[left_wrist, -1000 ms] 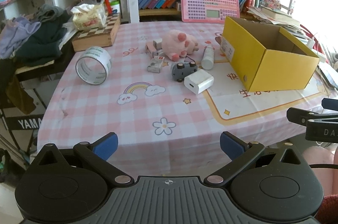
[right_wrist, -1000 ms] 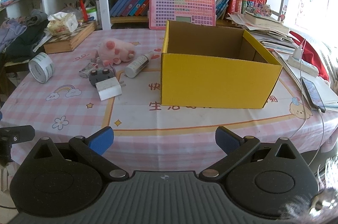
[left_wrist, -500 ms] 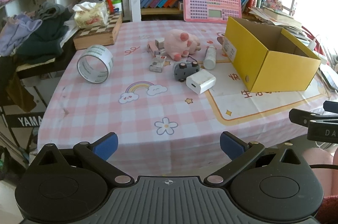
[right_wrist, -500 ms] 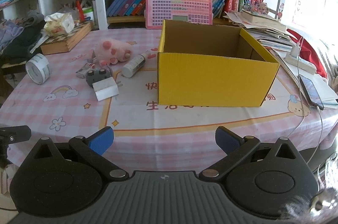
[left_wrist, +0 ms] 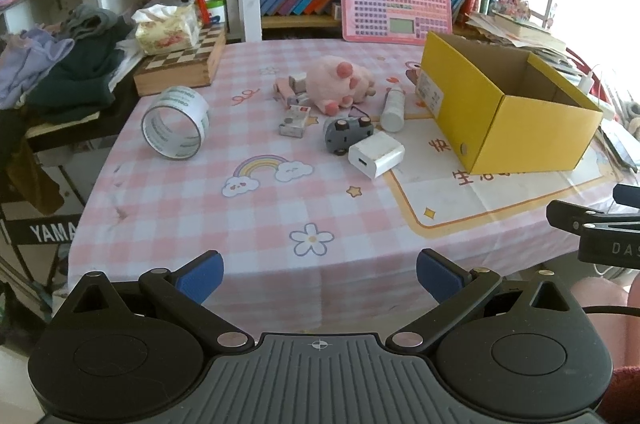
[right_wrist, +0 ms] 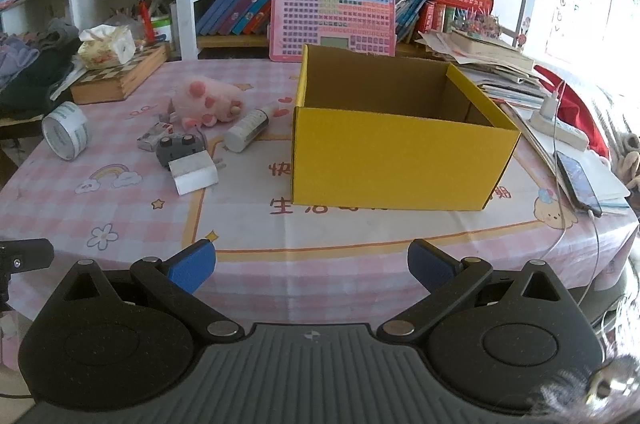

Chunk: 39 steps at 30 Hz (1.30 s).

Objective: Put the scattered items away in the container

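Observation:
An open yellow cardboard box (left_wrist: 508, 112) (right_wrist: 400, 160) stands on the right of the pink checked tablecloth and looks empty. Left of it lie a pink plush pig (left_wrist: 340, 84) (right_wrist: 208, 100), a white bottle (left_wrist: 393, 106) (right_wrist: 247, 130), a grey toy car (left_wrist: 346, 134) (right_wrist: 178, 146), a white charger (left_wrist: 376, 154) (right_wrist: 194, 172), small boxes (left_wrist: 294, 120) and a tape roll (left_wrist: 176, 128) (right_wrist: 66, 130). My left gripper (left_wrist: 319, 274) and my right gripper (right_wrist: 311, 264) are both open and empty, near the table's front edge.
A chessboard box with a tissue pack (left_wrist: 180, 64) sits at the back left. A pink keyboard toy (left_wrist: 396, 8) leans on the bookshelf. Papers, a power strip (right_wrist: 560, 132) and a phone (right_wrist: 576, 180) lie right of the box. Clothes (left_wrist: 60, 64) are piled left of the table.
Both grippers have drawn back slightly from the table and stay open. Nothing on the table has moved.

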{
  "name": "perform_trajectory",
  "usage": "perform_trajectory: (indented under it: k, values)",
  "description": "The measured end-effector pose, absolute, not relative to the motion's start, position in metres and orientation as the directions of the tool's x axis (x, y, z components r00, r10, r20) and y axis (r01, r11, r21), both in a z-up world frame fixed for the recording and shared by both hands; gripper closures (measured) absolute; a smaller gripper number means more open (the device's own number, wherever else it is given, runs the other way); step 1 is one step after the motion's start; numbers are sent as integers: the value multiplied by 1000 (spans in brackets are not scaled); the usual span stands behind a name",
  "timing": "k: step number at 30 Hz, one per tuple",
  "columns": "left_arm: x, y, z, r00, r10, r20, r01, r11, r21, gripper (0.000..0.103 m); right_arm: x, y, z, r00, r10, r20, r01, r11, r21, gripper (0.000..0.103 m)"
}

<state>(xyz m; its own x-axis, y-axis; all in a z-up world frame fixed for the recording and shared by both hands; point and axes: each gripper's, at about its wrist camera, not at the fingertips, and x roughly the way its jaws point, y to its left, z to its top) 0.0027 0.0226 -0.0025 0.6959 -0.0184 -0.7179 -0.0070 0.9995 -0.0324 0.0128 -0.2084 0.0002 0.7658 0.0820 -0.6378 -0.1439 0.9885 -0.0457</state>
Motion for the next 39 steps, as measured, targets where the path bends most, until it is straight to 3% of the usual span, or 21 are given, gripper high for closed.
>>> perform_trajectory:
  k: [26, 39]
  values:
    - [-3, 34, -2, 697, 22, -717, -26, 1000, 6, 0, 15, -178, -1, 746, 160, -647, -250, 967, -50, 0]
    - [-11, 70, 3, 734, -49, -677, -59, 989, -136, 0, 14, -148, 6, 734, 293, -613, -399, 916, -40, 2]
